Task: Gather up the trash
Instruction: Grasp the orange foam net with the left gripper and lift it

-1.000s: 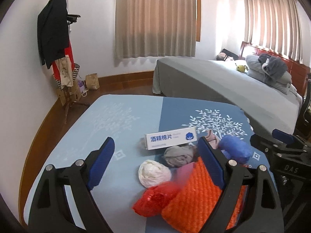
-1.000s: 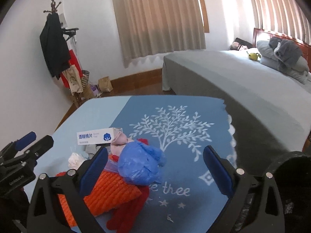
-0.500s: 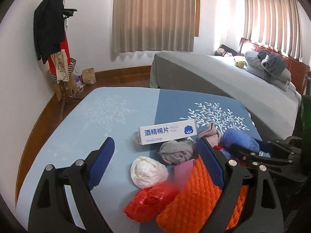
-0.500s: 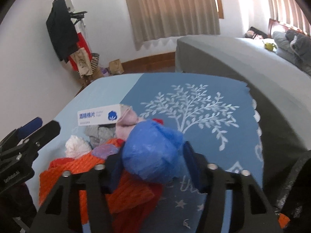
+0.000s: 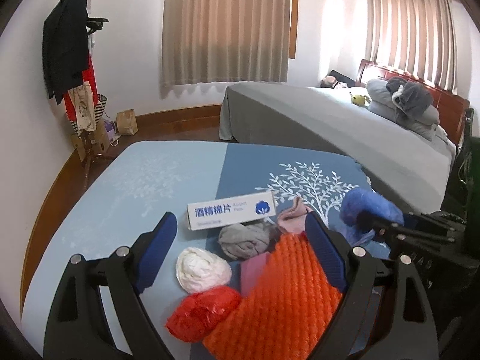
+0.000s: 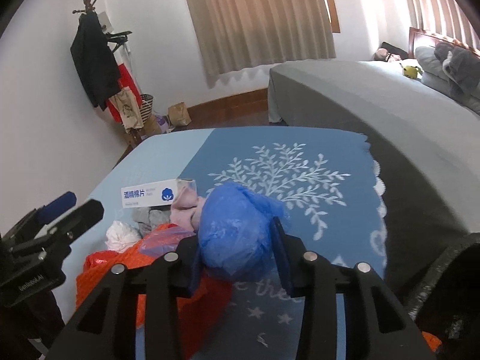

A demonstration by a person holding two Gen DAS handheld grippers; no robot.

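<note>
A crumpled blue plastic bag (image 6: 237,225) sits between the pads of my right gripper (image 6: 237,235). Its jaws are closing and both pads press on the bag, lifted off the pile's right edge (image 5: 369,207). My left gripper (image 5: 240,225) hovers open over the trash pile with nothing gripped. Between its fingers lie a white paper wad (image 5: 202,268), a red plastic bag (image 5: 204,312), orange mesh packing (image 5: 282,294) and a grey cloth (image 5: 243,240). A pink cloth (image 5: 292,220) and a white box with blue print (image 5: 231,211) lie just beyond.
The pile rests on a table under a blue cloth with a white tree print (image 5: 150,186). A grey bed (image 5: 330,126) stands behind at the right. A coat rack (image 5: 69,60) and paper bags stand by the left wall. A dark object (image 6: 444,285) sits at the table's right.
My right gripper went from wide open to closed around the blue bag and has raised it a little. My left gripper moved slightly closer over the pile, still open.
</note>
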